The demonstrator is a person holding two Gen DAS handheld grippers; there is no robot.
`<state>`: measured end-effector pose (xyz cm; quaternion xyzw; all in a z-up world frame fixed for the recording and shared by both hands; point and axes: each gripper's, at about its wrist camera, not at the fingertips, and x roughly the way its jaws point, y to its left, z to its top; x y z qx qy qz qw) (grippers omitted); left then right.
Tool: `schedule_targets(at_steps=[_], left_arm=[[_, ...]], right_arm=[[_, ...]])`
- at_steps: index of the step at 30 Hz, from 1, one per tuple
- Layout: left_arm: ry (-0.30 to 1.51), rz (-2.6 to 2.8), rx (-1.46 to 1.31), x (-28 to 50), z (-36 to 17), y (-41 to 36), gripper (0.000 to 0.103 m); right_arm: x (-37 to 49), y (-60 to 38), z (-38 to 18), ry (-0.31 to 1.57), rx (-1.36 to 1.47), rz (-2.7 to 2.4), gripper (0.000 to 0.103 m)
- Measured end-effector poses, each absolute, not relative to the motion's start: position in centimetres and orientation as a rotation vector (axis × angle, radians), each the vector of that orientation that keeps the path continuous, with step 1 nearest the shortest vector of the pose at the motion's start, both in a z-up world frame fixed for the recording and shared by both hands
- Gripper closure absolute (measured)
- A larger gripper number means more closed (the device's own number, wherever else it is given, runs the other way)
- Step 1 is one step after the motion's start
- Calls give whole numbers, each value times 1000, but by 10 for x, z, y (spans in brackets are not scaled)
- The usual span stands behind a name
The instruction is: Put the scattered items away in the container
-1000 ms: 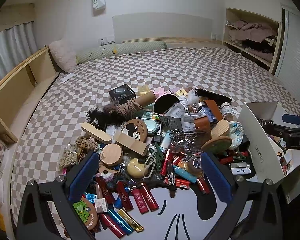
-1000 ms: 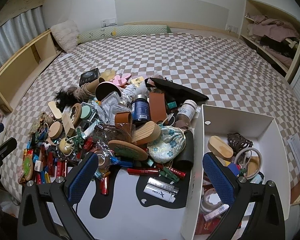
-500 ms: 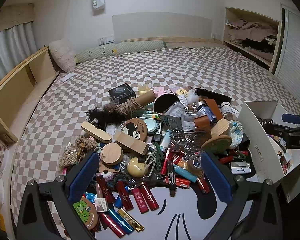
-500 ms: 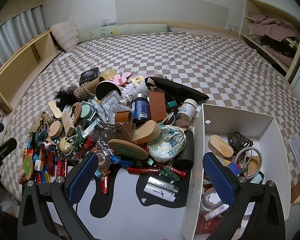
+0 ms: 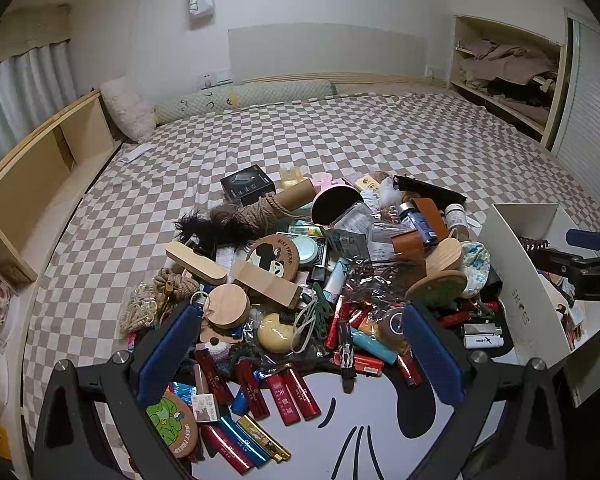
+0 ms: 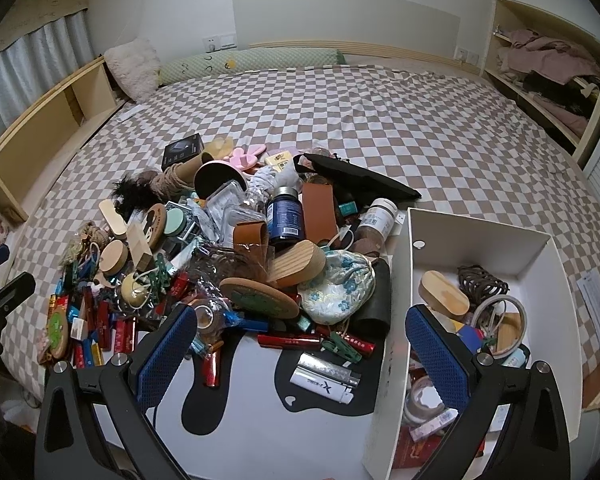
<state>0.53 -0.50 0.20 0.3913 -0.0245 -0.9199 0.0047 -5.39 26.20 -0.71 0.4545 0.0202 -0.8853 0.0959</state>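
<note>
Left gripper (image 5: 296,344) spread wide, nothing between the blue pads (image 5: 164,350), hanging above the near edge of the pile (image 5: 320,272). Directly between the fingers: yellow puck (image 5: 275,332), green clips (image 5: 318,312), black pen (image 5: 345,356). Just inside the left pad, wooden lid (image 5: 226,306); beyond that, wooden block (image 5: 266,282) and panda coaster (image 5: 274,254). Below the left pad, frog coaster (image 5: 172,424) beside a row of red sticks (image 5: 288,394) on the white mat (image 5: 340,440). Near the right pad, tape roll (image 5: 392,322) and blue lighter (image 5: 374,346). Far right of this gripper, white box (image 5: 516,280), its side facing the pile.

Right gripper (image 6: 300,356) likewise wide open and empty-handed, straddling the box wall: left pad (image 6: 166,354) over the mat (image 6: 260,420) and pile (image 6: 240,248), right pad (image 6: 438,354) over the inside of the box (image 6: 480,236). Between the fingers: white lighter (image 6: 324,386), silver one (image 6: 326,368) touching it, red stick (image 6: 288,339), green clip (image 6: 342,346). Ahead of the gap, cork disc (image 6: 260,298), wooden wedge (image 6: 298,262), floral pouch (image 6: 336,284). Farther ahead, blue bottle (image 6: 286,216), brown case (image 6: 318,210), white jar (image 6: 376,216), black pouch (image 6: 360,178).

In the box, just ahead of the right pad: wooden oval (image 6: 444,294), black hair clip (image 6: 480,280), white ring (image 6: 500,320). Under that pad, tape and small cartons, hard to tell apart.

At the left edge of the right view, part of the other gripper (image 6: 4,292), well apart. All on a checked bed (image 6: 340,112).
</note>
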Motion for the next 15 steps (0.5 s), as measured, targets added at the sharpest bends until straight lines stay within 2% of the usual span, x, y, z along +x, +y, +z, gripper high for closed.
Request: schedule_targets(at_steps=[9, 15], left_arm=[[-71, -2873, 1225, 7, 2, -11, 0], [-29, -2891, 1212, 9, 2, -17, 0]], right_arm=[[-54, 257, -5, 33, 1313, -2612, 0], [-48, 254, 7, -17, 1141, -2634, 0]])
